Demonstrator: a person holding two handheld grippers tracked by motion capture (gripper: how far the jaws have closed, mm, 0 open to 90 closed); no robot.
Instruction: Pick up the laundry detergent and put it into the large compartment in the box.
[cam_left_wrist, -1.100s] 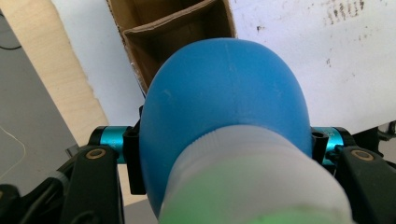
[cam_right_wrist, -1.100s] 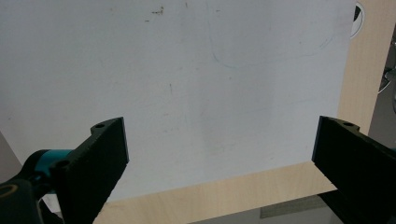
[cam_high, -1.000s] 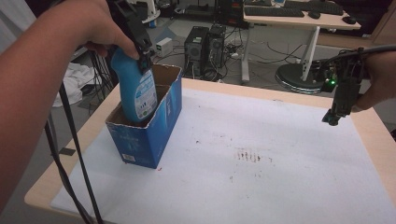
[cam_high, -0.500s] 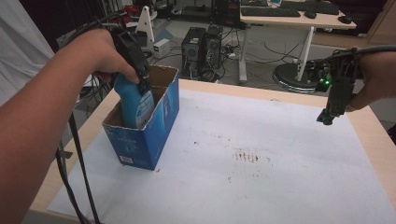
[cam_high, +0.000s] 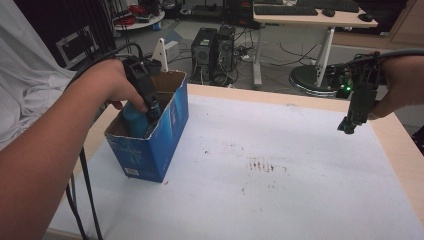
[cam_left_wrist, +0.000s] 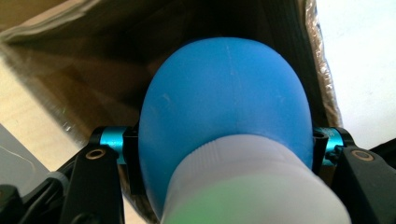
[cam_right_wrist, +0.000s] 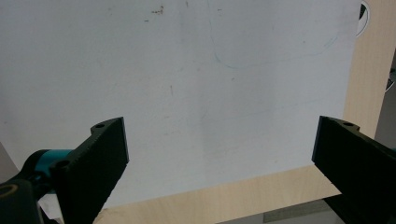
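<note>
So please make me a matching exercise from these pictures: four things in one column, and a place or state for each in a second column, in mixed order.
Things:
1. bottle
2. box
3. left gripper
4. right gripper

Places or states:
A. jaws open, above the white sheet
B. stands on the table's left side, top open
C. blue, partly down inside the box
D. jaws clamped on the bottle

Pairs: 1-C, 2-B, 3-D, 4-A

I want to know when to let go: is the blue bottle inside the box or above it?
Inside. The blue bottle sits below the rim of the blue box, gripped by the left gripper; whether it touches the bottom cannot be told.
</note>
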